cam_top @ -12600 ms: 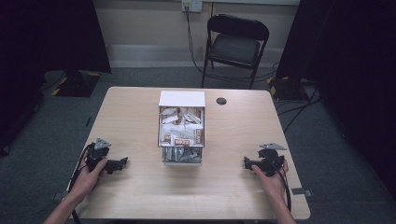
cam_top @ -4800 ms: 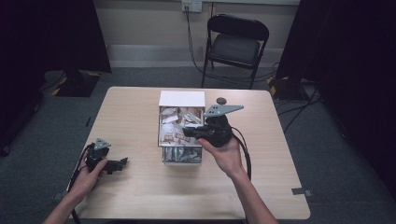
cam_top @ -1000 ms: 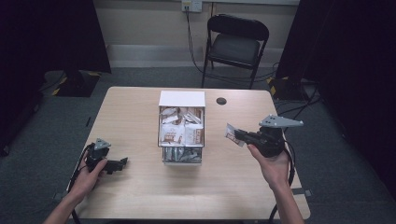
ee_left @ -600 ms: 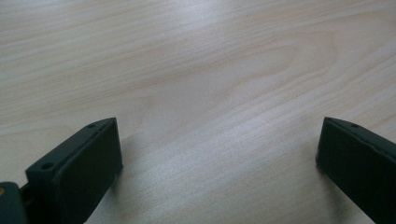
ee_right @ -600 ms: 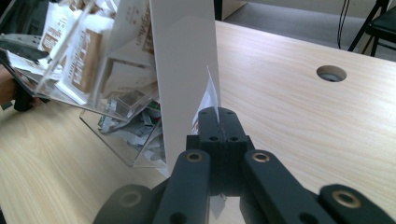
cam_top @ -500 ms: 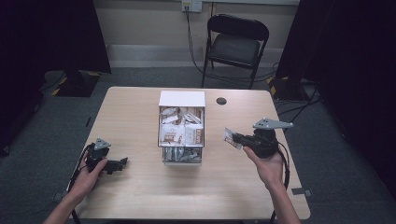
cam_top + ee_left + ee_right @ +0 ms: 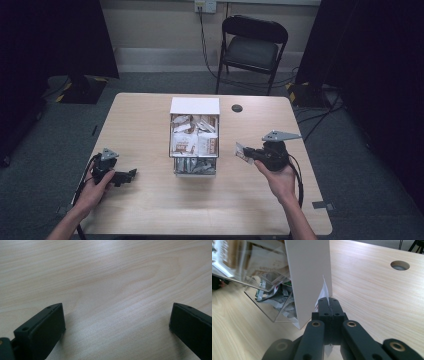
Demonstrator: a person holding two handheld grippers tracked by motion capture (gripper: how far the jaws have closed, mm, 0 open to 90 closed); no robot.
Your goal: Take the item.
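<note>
A clear box with white walls (image 7: 194,106) (image 7: 308,272) stands mid-table, full of small paper packets (image 7: 194,142). My right gripper (image 7: 249,154) (image 7: 328,302) hovers just right of the box, shut on one white packet (image 7: 243,152) (image 7: 323,291) held edge-on between its jaws. My left gripper (image 7: 131,173) (image 7: 117,322) rests on the table at the front left, jaws wide apart over bare wood, nothing between them.
The wooden table (image 7: 150,120) has a round cable hole (image 7: 237,108) (image 7: 400,265) behind the right of the box. A black folding chair (image 7: 252,47) stands beyond the far edge. Cables trail off the table's right side.
My right gripper, with the packet in it, has come down and back toward the table's front right, away from the box. The left gripper has stayed still.
</note>
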